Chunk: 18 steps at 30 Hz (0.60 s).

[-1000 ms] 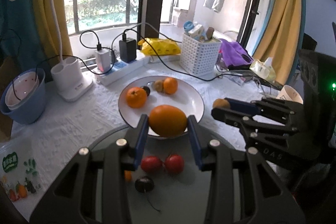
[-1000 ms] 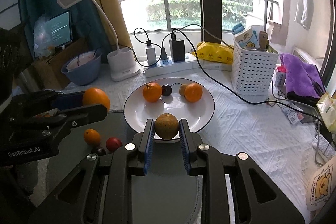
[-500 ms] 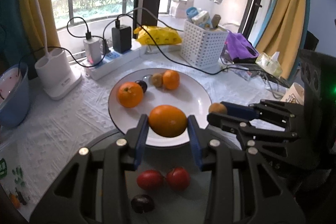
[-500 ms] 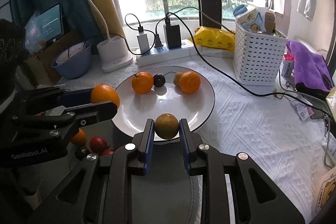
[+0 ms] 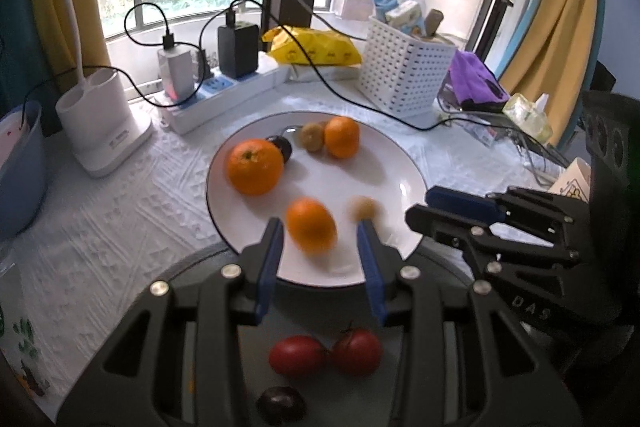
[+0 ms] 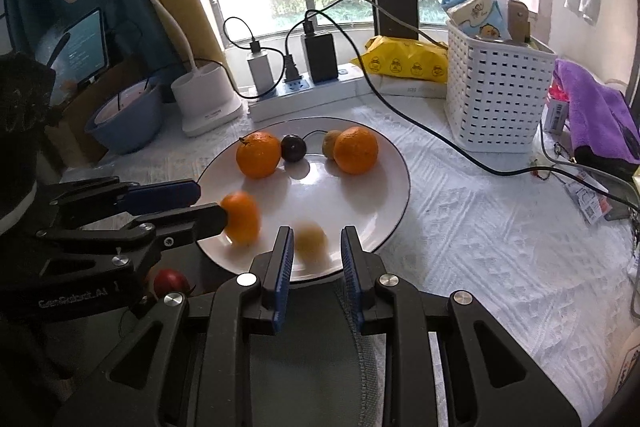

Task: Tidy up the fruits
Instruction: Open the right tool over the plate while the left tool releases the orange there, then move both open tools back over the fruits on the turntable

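Orange [image 5: 311, 230] and brownish fruit [image 6: 311, 243] blur loose between barely parted left gripper [image 5: 318, 223] and right gripper [image 6: 316, 232], over the plate [image 5: 400, 163]; tomatoes [image 5: 324, 353] lie outside.

Three oranges [image 5: 254, 166], two kiwis [image 5: 312, 136], two tomatoes [image 5: 297, 356], two plums [image 5: 281, 404].

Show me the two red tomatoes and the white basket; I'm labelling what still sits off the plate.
Left tomato [image 5: 296, 355], left wrist view, middle of its skin.
Right tomato [image 5: 357, 352], left wrist view, middle of its skin.
White basket [image 6: 496, 103], right wrist view, its perforated front wall.
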{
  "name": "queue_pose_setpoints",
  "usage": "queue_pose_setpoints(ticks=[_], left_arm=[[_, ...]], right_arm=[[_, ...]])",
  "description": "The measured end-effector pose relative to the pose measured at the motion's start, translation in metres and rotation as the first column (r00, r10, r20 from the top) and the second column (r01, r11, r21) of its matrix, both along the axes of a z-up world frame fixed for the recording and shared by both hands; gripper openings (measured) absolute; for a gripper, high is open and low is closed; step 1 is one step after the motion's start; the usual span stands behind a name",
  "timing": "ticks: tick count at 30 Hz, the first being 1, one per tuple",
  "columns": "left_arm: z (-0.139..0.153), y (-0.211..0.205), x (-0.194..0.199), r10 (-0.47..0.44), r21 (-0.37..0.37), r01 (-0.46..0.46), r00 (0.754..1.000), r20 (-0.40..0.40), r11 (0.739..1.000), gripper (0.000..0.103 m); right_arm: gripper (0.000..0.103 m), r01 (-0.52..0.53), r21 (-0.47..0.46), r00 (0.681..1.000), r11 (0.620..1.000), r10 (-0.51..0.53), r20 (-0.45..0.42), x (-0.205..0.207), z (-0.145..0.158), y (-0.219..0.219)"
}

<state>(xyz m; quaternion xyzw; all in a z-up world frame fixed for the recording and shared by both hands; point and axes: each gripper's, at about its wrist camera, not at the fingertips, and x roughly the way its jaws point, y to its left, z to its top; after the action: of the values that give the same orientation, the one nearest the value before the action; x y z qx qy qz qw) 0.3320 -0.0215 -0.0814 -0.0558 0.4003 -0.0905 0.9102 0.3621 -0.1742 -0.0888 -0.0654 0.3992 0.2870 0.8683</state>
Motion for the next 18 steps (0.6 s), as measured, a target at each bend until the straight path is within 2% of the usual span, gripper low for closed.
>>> queue_pose_setpoints(ticks=[18], left_arm=[[0.027,0.007,-0.028,0.024,-0.003,-0.023,0.997,0.074,1.0,0.04]], right_arm=[[0.027,-0.002,0.002,0.999,1.0,0.002,0.041,-0.024,0.019,0.0]])
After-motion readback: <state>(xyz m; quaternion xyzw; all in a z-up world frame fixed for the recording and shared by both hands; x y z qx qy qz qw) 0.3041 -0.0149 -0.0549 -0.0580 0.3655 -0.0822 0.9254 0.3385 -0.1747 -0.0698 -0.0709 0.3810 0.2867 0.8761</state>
